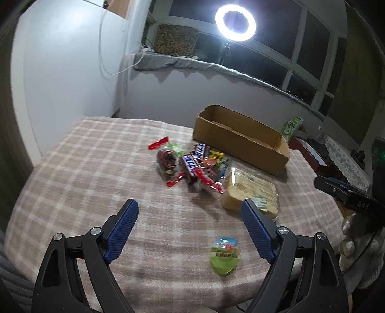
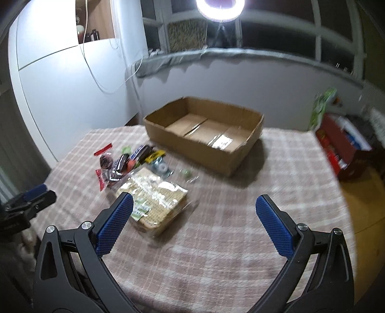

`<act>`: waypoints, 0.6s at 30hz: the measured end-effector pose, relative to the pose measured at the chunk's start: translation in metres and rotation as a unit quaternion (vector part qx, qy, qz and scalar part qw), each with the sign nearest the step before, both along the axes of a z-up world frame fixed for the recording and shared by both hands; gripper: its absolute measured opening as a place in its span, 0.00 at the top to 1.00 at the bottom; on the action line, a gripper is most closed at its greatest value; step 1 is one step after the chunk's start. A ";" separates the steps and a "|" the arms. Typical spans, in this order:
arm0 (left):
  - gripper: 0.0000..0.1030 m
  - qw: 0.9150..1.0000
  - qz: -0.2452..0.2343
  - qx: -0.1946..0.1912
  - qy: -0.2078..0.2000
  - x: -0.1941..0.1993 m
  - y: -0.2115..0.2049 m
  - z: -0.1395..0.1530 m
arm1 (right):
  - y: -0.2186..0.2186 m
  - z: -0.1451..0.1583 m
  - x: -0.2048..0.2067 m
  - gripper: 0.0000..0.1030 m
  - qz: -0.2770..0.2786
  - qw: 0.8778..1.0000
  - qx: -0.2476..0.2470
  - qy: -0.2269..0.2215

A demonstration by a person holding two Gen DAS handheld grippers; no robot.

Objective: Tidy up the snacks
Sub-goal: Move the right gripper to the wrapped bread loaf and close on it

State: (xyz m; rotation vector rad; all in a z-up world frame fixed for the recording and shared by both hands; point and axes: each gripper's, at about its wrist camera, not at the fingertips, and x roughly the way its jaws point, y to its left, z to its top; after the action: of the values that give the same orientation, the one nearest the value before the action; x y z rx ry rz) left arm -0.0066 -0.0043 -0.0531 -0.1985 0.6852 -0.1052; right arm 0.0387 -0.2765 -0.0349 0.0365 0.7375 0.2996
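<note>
Left tongs: we hold the left tongs (image 1: 189, 207) spread wide above the table (image 1: 96, 156), nothing between the blue pads (image 1: 121, 231).
Right tongs: the right tongs (image 2: 193, 203) are spread wide too, with nothing held; in the left view they show at 3 o'clock as a black arm.
Box: the cardboard box (image 2: 204, 149) sits at 12 o'clock on the table in the right view, open on top, with only tape on its floor.
Snacks: a heap of small wrapped snacks (image 1: 190, 166) lies just at 9 o'clock of the box, candy bars and red wrappers touching one another.
Bread: a clear bag of sliced bread (image 1: 250, 190) lies against the heap on its 4 o'clock side in the left view, just beyond the left tongs' right pad.
Cup: a small sealed cup (image 1: 225, 255) with a green lid lies apart from the heap, at 6 o'clock, between the left tongs' pads.
Cloth: a checked pink cloth (image 2: 216, 240) covers the table.
Lamp: a ring lamp (image 1: 235, 22) glows at 12 o'clock before the dark window.
</note>
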 end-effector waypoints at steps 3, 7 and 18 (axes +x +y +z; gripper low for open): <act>0.17 0.999 -0.027 -0.020 0.012 0.009 -0.007 -0.004 | -0.007 -0.010 0.010 0.00 0.001 0.999 0.021 0.028; 0.21 0.995 -0.060 -0.063 0.042 0.026 -0.011 -0.013 | -0.015 -0.027 0.023 0.00 0.007 0.994 0.078 0.074; 0.40 0.978 -0.144 -0.108 0.103 0.073 -0.038 -0.032 | -0.004 -0.055 0.051 0.11 0.042 0.977 0.146 0.150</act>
State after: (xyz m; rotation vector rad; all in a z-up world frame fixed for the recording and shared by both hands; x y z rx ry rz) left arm 0.0661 -0.0427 -0.0856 -0.3217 0.9081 -0.4434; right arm 0.0898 -0.2801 -0.0896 0.3350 0.9907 0.4895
